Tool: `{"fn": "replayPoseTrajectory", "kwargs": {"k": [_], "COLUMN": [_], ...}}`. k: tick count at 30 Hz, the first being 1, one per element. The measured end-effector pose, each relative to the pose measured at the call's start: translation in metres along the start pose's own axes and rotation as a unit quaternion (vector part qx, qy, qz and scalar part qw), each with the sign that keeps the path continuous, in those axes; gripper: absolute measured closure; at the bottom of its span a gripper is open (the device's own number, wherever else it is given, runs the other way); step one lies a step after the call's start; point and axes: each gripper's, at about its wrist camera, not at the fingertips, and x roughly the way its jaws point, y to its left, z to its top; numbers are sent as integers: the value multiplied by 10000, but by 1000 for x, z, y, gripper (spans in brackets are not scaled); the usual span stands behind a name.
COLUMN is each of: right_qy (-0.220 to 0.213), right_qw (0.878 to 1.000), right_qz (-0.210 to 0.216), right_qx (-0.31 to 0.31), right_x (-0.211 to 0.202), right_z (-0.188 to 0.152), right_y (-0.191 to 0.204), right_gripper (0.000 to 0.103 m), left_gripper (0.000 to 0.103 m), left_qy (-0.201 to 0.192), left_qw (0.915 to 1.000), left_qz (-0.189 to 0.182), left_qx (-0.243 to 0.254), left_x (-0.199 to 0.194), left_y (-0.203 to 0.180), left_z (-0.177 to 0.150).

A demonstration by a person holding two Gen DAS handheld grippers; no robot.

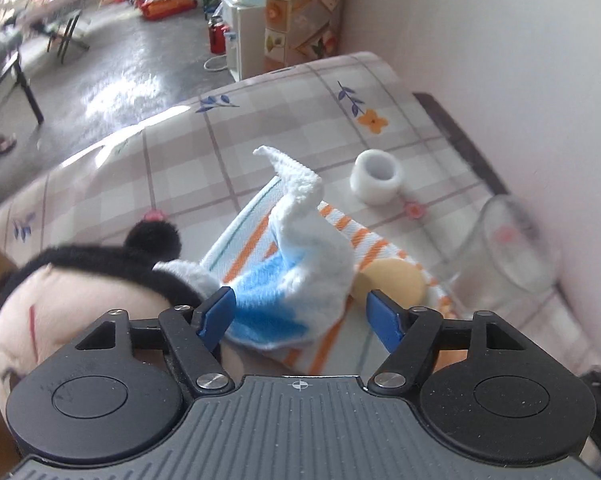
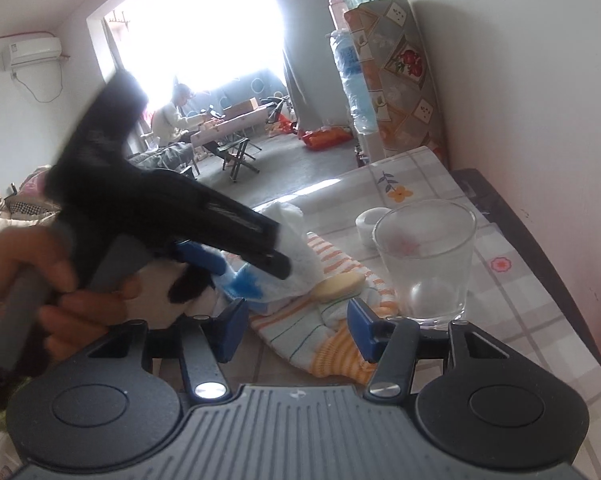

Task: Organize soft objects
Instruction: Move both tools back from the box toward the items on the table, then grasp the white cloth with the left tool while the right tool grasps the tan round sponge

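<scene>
A fluffy white and blue towel [image 1: 300,248] lies crumpled on an orange-striped cloth [image 1: 352,236], with one corner sticking up. A plush doll [image 1: 60,312] with black hair and a pale face lies to the left of it. A yellow soft pad [image 1: 396,280] peeks out on the right. My left gripper [image 1: 300,316] straddles the towel's near end, and a gap shows at the right pad. From the right wrist, the left gripper [image 2: 252,276] sits low over the towel [image 2: 300,236], a hand [image 2: 28,272] on its handle. My right gripper [image 2: 298,328] is open above the striped cloth [image 2: 300,336].
An empty drinking glass [image 2: 428,264] stands just right of the cloths, near the wall. A small white roll [image 1: 376,176] lies behind it on the checked tablecloth [image 1: 220,152]. A person [image 2: 172,116] sits at a far table across the room.
</scene>
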Motion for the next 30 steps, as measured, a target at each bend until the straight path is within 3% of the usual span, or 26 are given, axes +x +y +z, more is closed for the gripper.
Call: {"fn": "replayPoseTrajectory", "kwargs": {"k": [6, 11, 13, 23, 30], "right_qy": [-23, -50, -44, 12, 562], "right_qw": [9999, 9997, 9994, 9941, 9799], "right_qz": [-16, -93, -157, -296, -411], "right_qx": [-126, -214, -310, -1041, -1868], "right_x": [-2, -3, -3, 20, 84], "right_z": [-6, -7, -7, 15, 30], "right_y": [2, 1, 3, 11, 23], "right_gripper": [45, 45, 45, 49, 54], "left_gripper": [46, 86, 91, 93, 93], "left_qy": [229, 307, 246, -581, -866], "left_qw": [9968, 9960, 9967, 9974, 9958], "left_qz": [500, 601, 589, 406, 257], "left_qx": [579, 592, 508, 133, -170], "left_x": [25, 29, 25, -46, -66], "left_y": [-22, -19, -15, 10, 26], "left_z": [4, 2, 2, -7, -18]}}
